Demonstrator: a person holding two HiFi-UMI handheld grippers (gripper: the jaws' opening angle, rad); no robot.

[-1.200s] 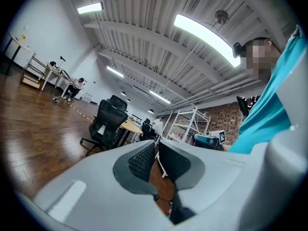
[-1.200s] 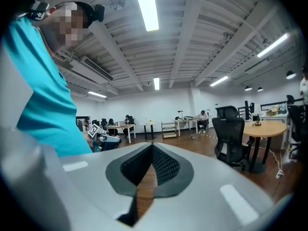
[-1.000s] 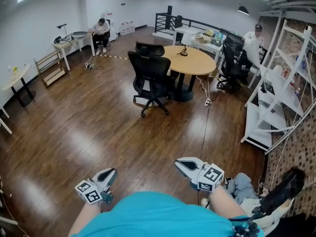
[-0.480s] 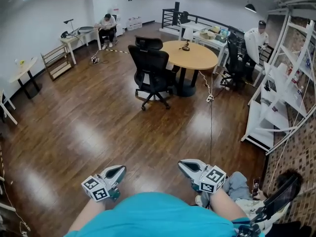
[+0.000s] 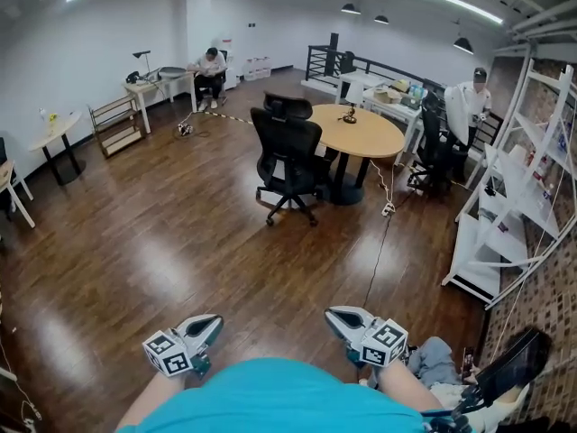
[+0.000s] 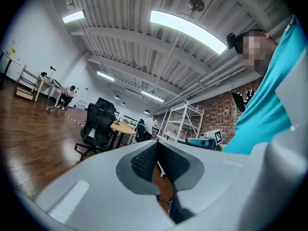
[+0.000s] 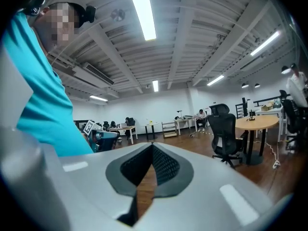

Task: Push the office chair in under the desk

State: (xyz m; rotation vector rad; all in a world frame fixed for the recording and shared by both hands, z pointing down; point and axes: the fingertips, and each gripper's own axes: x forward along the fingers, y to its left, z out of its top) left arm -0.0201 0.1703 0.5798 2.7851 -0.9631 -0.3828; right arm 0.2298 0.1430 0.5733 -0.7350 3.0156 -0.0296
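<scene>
**Head view:** the office chair (image 5: 288, 162), black with a high back, stands on the wood floor (image 5: 162, 242) at 12 o'clock from the person and well apart from both grippers. Its back faces the camera. The round wooden desk (image 5: 365, 133) is just beside it at its 2 o'clock. The seat is out on the floor, not tucked under the top. A second black chair (image 5: 287, 105) sits behind it at the desk's edge. The left gripper (image 5: 210, 321) is low in frame at 7 o'clock and the right gripper (image 5: 334, 316) at 5 o'clock. Both are held close to the teal shirt (image 5: 270, 395), tips pointing ahead. A cable (image 5: 377, 246) runs across the floor from the desk toward 5 o'clock. White shelving (image 5: 505, 188) stands at 3 o'clock. One person is seated at a far table (image 5: 162, 81) at 11 o'clock, and another stands at 2 o'clock.

**Left gripper view:** the left gripper (image 6: 156, 147) has its fingers pressed together, pads meeting, nothing between them. The office chair (image 6: 97, 127) is at 9 o'clock of the tips, far off, with the desk (image 6: 123, 128) just to its right. The right gripper (image 6: 204, 140) shows at 2 o'clock.

**Right gripper view:** the right gripper (image 7: 152, 147) has its fingers closed tip to tip and is empty. The office chair (image 7: 226, 134) is at 3 o'clock, distant, and the desk (image 7: 258, 122) is beside it. The left gripper (image 7: 101, 136) shows at 9 o'clock.
</scene>
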